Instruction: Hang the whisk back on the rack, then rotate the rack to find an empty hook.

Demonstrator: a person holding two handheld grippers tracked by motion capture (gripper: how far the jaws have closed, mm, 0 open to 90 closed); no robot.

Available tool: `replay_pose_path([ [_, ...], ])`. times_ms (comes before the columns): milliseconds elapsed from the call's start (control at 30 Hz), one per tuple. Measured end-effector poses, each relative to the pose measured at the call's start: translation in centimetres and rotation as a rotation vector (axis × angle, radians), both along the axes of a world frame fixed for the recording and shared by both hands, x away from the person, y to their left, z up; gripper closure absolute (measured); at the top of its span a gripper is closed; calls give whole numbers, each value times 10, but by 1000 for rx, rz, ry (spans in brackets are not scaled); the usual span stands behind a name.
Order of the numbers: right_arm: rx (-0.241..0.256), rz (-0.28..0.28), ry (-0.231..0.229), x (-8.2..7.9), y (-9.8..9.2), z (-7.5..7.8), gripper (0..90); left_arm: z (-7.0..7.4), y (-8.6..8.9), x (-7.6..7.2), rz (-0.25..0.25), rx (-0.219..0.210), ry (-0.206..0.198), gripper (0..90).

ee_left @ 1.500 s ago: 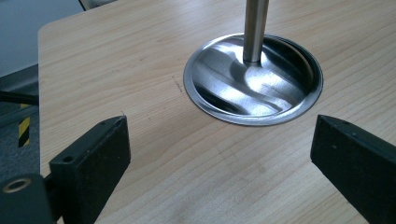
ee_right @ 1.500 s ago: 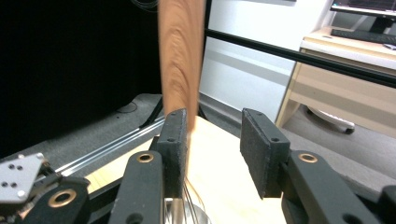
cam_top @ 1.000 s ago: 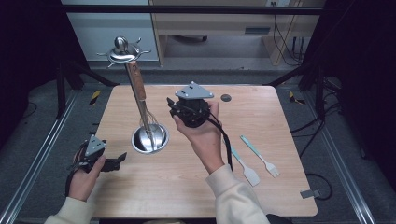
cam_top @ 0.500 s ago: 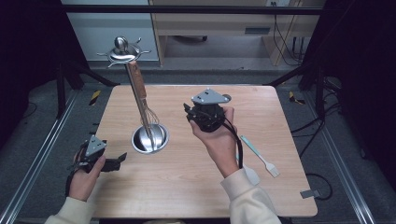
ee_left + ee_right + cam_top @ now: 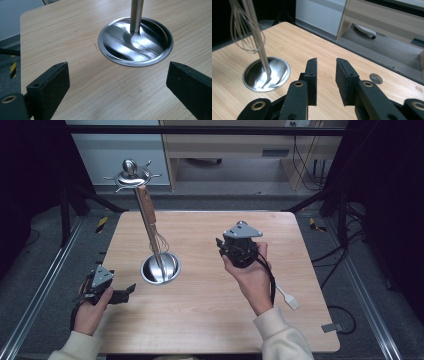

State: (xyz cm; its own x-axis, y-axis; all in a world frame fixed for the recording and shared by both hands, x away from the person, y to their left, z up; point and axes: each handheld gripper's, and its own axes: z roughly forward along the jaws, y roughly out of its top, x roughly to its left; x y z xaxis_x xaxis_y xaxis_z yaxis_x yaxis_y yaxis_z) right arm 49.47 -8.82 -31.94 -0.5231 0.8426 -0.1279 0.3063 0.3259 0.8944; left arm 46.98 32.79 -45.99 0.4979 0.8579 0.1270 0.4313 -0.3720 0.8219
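Note:
A steel stand rises from a round base (image 5: 160, 268) (image 5: 147, 47) (image 5: 274, 72) left of the table's middle, up to a hooked top (image 5: 131, 172). A whisk (image 5: 150, 220) (image 5: 247, 30) with a wooden handle hangs along its pole. My left gripper (image 5: 125, 294) (image 5: 117, 75) rests at the table's left edge, open wide and empty, facing the base. My right gripper (image 5: 221, 246) (image 5: 325, 62) is held above the table's middle right. Its jaws stand a narrow gap apart with nothing between them.
A white spatula (image 5: 287, 297) lies on the table by the right forearm, partly hidden by it. A small dark disc (image 5: 376, 78) lies near the far edge. Beyond the wooden table (image 5: 200, 320) stand cabinets and dark floor with cables.
My right gripper has drawn away from the whisk and stand, moving right and a little nearer. The left gripper has stayed put.

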Motion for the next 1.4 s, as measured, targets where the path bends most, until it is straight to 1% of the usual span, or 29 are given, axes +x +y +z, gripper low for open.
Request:
replay_pose_path([
  [67, -3, -3, 2, 0, -2, -1, 732, 0, 0, 0, 0, 5, 0, 46],
  [233, -15, -23, 20, 0, -14, -6, 761, 1, 0, -1, -6, -6, -7, 46],
  [300, -21, -31, 23, 0, -19, -8, 778, 4, 1, -3, -9, -19, -24, 46],
  [367, -29, -36, 29, 0, -23, -11, 803, 6, 1, -5, -16, -42, -34, 46],
  [400, -27, -40, 37, 0, -25, -13, 819, 7, 0, -5, -18, -45, -37, 46],
  [467, -38, -45, 47, 1, -29, -17, 859, 10, -1, -7, -21, -62, -51, 48],
  [567, -40, -46, 58, 0, -32, -20, 885, 19, -5, -10, -25, -89, -80, 48],
  [667, -50, -46, 67, 1, -36, -24, 900, 34, -9, -12, -38, -117, -113, 52],
  [733, -45, -50, 79, 1, -38, -28, 900, 46, -14, -14, -55, -133, -137, 52],
  [800, -44, -56, 91, 3, -42, -34, 900, 59, -19, -15, -75, -132, -160, 53],
  [833, -44, -56, 91, 3, -42, -34, 900, 66, -22, -15, -85, -132, -167, 53],
  [867, -43, -58, 95, 4, -43, -36, 900, 72, -24, -15, -91, -123, -177, 53],
  [967, -43, -64, 105, 5, -46, -42, 900, 92, -32, -15, -105, -126, -213, 53],
  [1000, -40, -67, 110, 5, -46, -44, 900, 99, -34, -15, -109, -119, -224, 53],
  [1067, -41, -66, 111, 6, -48, -48, 900, 113, -38, -16, -128, -120, -240, 53],
  [1133, -37, -70, 119, 6, -50, -52, 900, 123, -41, -16, -142, -124, -251, 52],
  [1200, -39, -74, 122, 6, -50, -55, 900, 135, -45, -16, -147, -117, -269, 53],
  [1300, -39, -74, 127, 5, -52, -59, 900, 151, -49, -18, -162, -126, -289, 80],
  [1367, -39, -75, 126, 4, -53, -61, 900, 162, -53, -20, -163, -126, -314, 115],
  [1400, -36, -78, 127, 4, -53, -62, 900, 169, -54, -21, -171, -133, -326, 126],
])
